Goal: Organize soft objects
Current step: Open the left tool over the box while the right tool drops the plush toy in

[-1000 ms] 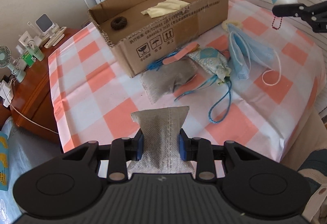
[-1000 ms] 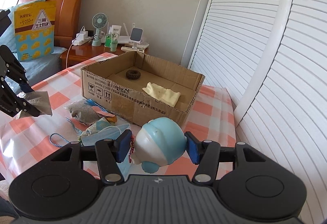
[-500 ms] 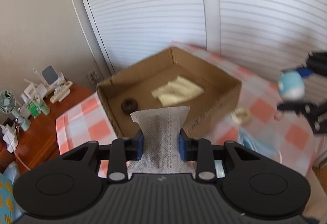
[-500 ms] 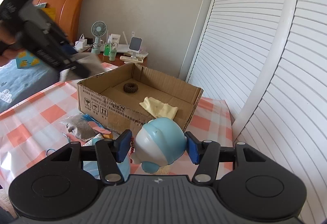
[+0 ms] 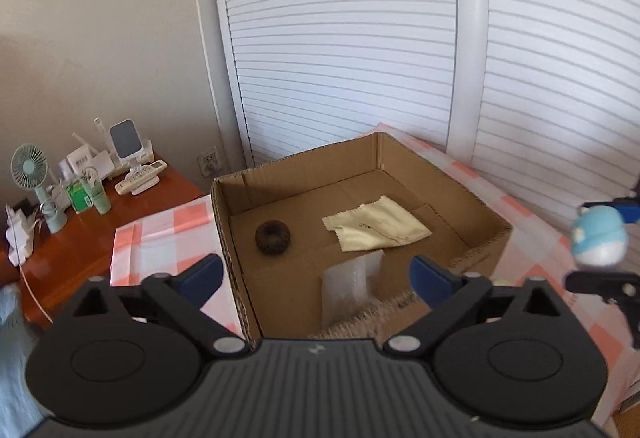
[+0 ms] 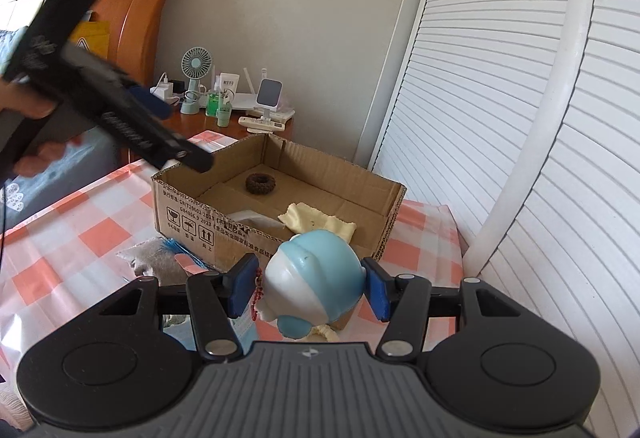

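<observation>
My left gripper (image 5: 316, 274) hovers over the near end of the cardboard box (image 5: 496, 234), its jaws opening wide. A grey fabric sachet (image 5: 352, 286) shows in the gap between them, loose inside the box, with no pad touching it. A dark brown scrunchie (image 5: 273, 236) and a pale yellow cloth (image 5: 376, 224) lie on the box floor. My right gripper (image 6: 310, 288) is shut on a blue-and-white plush toy (image 6: 320, 270) and hangs above the table just in front of the box (image 6: 188, 214). The toy (image 5: 598, 238) also shows at the right edge of the left wrist view.
Another grey pouch (image 6: 148, 262) and a blue cord (image 6: 176, 250) lie on the orange-checked tablecloth (image 6: 80, 238) beside the box. A wooden bedside table (image 5: 120, 222) with a small fan (image 5: 30, 174) stands to the left. White louvred doors (image 5: 360, 38) rise close behind.
The left gripper rose from the table and came over the box with the grey sachet pinched. Its jaws then spread and the sachet dropped into the box. The right gripper kept hold of the toy.
</observation>
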Demonstrator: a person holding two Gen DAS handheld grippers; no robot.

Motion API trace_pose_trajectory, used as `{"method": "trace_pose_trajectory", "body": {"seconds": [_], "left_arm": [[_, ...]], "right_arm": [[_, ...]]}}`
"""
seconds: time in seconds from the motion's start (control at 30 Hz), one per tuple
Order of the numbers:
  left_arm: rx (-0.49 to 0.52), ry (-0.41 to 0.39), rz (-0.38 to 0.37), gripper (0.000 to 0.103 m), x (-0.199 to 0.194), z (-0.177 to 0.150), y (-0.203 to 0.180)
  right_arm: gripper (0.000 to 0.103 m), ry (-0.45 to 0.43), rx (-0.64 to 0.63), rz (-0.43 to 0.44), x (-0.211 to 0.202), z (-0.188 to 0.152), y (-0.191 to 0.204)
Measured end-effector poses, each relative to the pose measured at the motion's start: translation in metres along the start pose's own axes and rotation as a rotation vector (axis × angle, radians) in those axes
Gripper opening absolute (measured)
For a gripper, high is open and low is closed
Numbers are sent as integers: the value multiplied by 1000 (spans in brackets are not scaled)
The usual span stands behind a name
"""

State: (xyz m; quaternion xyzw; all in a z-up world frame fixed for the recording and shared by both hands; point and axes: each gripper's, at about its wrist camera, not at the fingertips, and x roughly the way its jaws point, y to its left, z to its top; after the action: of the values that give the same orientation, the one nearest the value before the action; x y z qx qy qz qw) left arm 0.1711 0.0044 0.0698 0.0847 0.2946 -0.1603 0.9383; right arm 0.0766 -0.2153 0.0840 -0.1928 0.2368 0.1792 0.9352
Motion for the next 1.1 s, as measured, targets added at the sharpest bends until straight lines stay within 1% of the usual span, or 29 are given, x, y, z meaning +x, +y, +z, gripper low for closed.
{"method": "trace_pose_trajectory", "body": {"seconds": [0.13,0.2,0.37,0.5,0.8,0.97,1.03,1.1], "left_arm": [[-31,-31,9,102,-27,-24,-6],[-52,-29,24,102,-36,-36,-11],[-93,-29,61,102,-48,-58,-20],[-91,-23,70,102,-51,-67,-25],[-59,-8,110,102,-52,-80,-26],[-86,12,117,102,-49,-86,-19],[-99,15,126,102,-49,-88,-16],[-122,21,133,102,-48,-90,-13]], "right_arm": [[61,-1,10,9,4,7,-1],[61,0,17,18,9,12,-3],[61,8,31,25,26,30,-9],[61,16,26,20,46,47,-14],[61,55,10,17,113,90,-30],[61,81,4,6,159,115,-38],[61,85,-8,-15,177,122,-40],[64,116,-15,-19,195,125,-43]]}}
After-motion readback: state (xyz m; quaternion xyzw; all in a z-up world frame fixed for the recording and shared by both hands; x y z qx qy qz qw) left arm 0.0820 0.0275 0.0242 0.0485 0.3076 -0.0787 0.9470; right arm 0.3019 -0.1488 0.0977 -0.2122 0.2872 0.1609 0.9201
